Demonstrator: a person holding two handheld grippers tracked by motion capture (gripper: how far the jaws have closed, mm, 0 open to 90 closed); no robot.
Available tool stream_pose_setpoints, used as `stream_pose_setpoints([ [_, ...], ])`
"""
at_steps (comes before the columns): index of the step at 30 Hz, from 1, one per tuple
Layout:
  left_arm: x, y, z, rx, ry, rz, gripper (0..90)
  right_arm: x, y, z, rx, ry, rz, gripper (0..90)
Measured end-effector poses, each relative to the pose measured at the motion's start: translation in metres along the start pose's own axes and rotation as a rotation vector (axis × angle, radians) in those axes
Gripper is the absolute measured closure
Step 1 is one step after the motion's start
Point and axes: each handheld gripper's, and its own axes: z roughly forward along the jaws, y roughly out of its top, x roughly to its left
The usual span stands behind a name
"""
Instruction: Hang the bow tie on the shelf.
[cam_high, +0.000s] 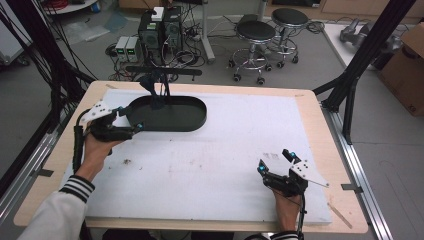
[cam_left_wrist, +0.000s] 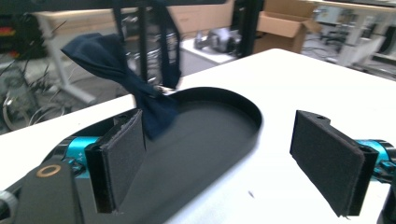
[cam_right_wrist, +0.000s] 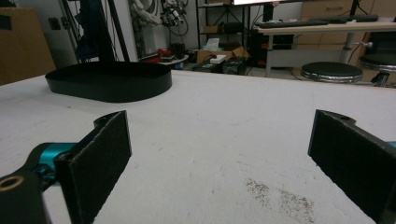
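Note:
A black oval tray (cam_high: 196, 122) lies on the white mat at the back left. A dark navy bow tie (cam_high: 151, 83) with thin straps rises above the tray's far rim, its lower end inside the tray; I cannot tell what holds it up. My left gripper (cam_high: 131, 118) is at the tray's left end, open, with nothing between its pads. In the left gripper view the bow tie (cam_left_wrist: 116, 58) hangs beyond the left pad (cam_left_wrist: 119, 163), over the tray (cam_left_wrist: 219, 140). My right gripper (cam_high: 274, 161) rests open and empty near the mat's front right, and its own view shows the tray (cam_right_wrist: 112, 84) far off.
The white mat (cam_high: 225, 145) covers most of a wooden table (cam_high: 50, 165). A dark smudge (cam_right_wrist: 280, 198) marks the mat ahead of the right gripper. Beyond the table's far edge are two stools (cam_high: 256, 37) and computer boxes (cam_high: 160, 30) on the floor.

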Motion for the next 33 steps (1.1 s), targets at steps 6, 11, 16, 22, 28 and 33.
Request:
stream_pose_setpoints([
  [6,-0.008,-0.027,-0.035,0.010,0.021,0.027,16.8,0.001,0.000,0.000,0.002,-0.008,-0.002,4.9],
  [11,-0.013,-0.054,-0.062,-0.029,0.042,-0.011,16.8,0.002,0.000,0.000,-0.001,-0.015,-0.015,4.9],
  [16,-0.017,-0.075,-0.079,-0.077,0.039,-0.025,16.2,0.003,0.000,0.000,-0.002,-0.024,-0.019,4.9],
  [22,-0.021,-0.086,-0.082,-0.158,0.052,-0.024,15.6,0.004,0.000,0.000,-0.001,-0.028,-0.025,4.9],
  [28,-0.021,-0.091,-0.083,-0.191,0.069,-0.036,15.6,0.004,-0.001,-0.001,-0.004,-0.029,-0.029,4.9],
  [33,-0.024,-0.092,-0.083,-0.194,0.075,-0.011,16.1,0.003,0.000,-0.001,-0.005,-0.021,-0.022,4.9],
])
